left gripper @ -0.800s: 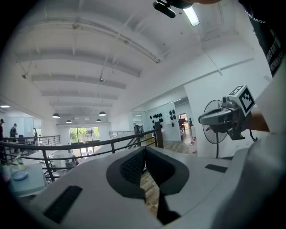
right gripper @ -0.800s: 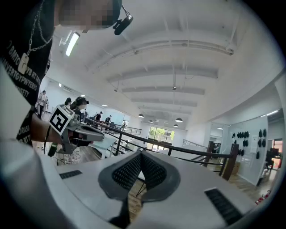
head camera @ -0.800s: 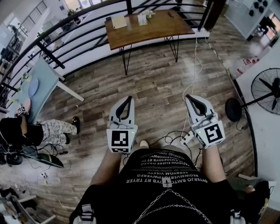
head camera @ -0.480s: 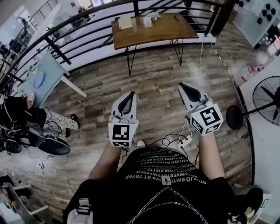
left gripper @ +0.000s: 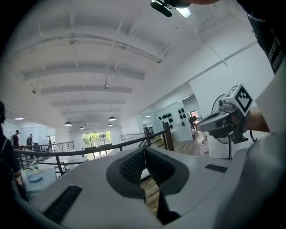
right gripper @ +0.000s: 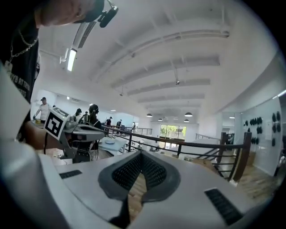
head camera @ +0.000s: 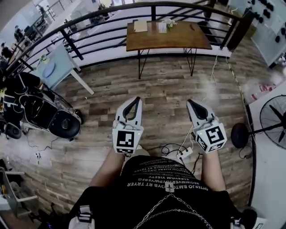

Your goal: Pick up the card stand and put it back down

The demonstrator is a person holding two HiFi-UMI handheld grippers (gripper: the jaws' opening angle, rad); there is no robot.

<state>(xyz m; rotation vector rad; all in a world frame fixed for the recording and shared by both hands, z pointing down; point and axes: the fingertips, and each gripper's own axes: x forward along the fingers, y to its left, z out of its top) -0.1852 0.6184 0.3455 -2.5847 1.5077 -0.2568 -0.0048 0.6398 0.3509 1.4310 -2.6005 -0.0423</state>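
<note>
Head view is showing mostly the wooden floor (head camera: pixel 170 85), which is filling the middle of the frame, with a curved black railing (head camera: pixel 111 11) running along the top. Just below the railing, at the upper centre, a brown table (head camera: pixel 178 41) is standing on thin black legs. The person is standing at the bottom centre and is holding both grippers out over the bare floor, well apart from the table. The left gripper (head camera: pixel 136 100) is sitting at the lower centre-left with its jaws pressed together and nothing between them. The right gripper (head camera: pixel 191 103) is at the lower centre-right, also fully closed and empty. A small pale upright thing on the far side of the tabletop is probably the card stand (head camera: pixel 162 27), although it is too small to be sure. It is standing beside a tan flat object (head camera: pixel 140 26). In my judgement the task is not really beginning yet. The walk to the table, the grasp, the lift and the putting down are all remaining. Compared with the earlier frames, the table is now lying further right and a little lower in the frame. The right gripper, which was raised and tilted before, is now coming level with the left one.
</note>
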